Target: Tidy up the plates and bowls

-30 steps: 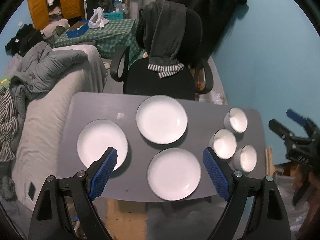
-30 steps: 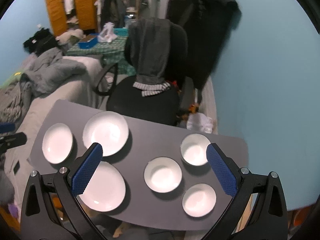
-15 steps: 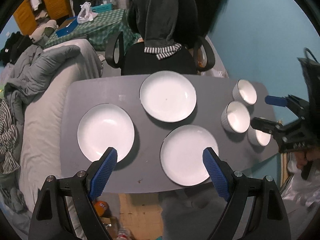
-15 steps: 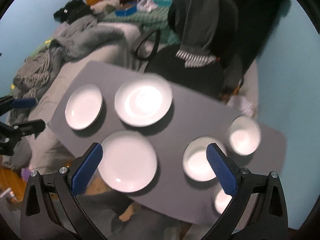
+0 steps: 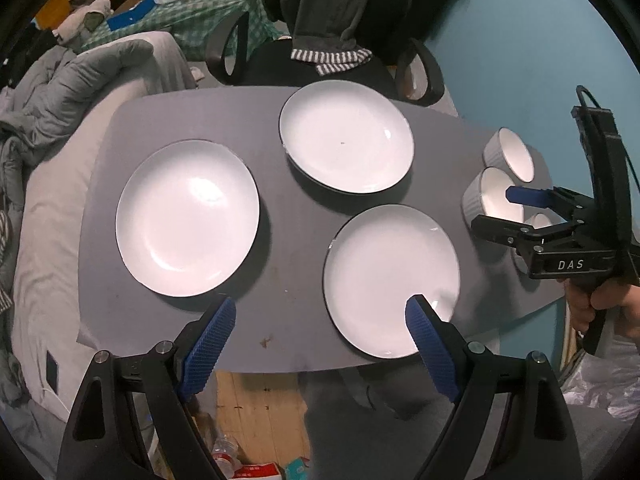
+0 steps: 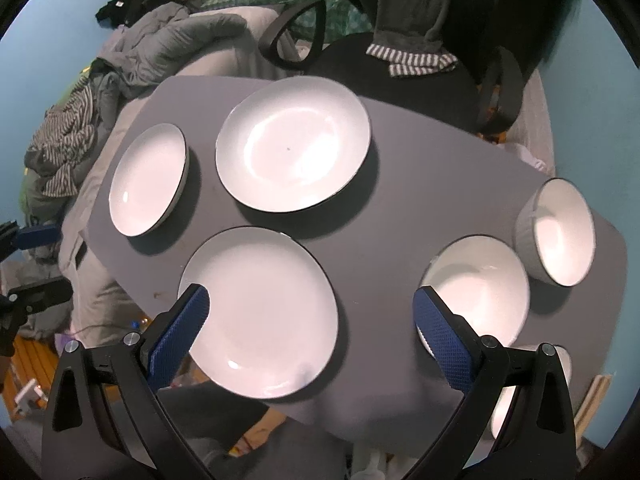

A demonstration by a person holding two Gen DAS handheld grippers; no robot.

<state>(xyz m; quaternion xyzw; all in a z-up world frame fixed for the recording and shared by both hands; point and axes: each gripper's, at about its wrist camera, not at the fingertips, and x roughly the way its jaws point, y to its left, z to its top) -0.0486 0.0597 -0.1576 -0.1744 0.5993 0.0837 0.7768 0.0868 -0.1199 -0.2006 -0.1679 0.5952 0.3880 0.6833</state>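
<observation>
Both tongs have come down closer to the counter (image 5: 280,128) since a second ago, so the dishes fill more of each view, and the right tongs (image 5: 516,216) now reach in over the bowls at the right end. Behind the grey counter stands a black office chair (image 6: 400,68) with a dark garment draped over its back, and a bed (image 5: 52,208) heaped with grey bedding lies along the left. Three white plates sit apart from one another on the counter: one at the left (image 5: 187,218), one at the far middle (image 5: 346,137) and one at the near edge (image 5: 391,286). Three white bowls cluster at the right end: the far bowl (image 6: 560,231), the middle bowl (image 6: 480,286), and a third bowl (image 6: 508,404) mostly hidden behind the right tongs' frame. The left tongs (image 5: 320,332) hang wide open over the near edge, holding nothing; the right tongs are likewise spread wide and empty, gripped by a hand (image 5: 608,304).
</observation>
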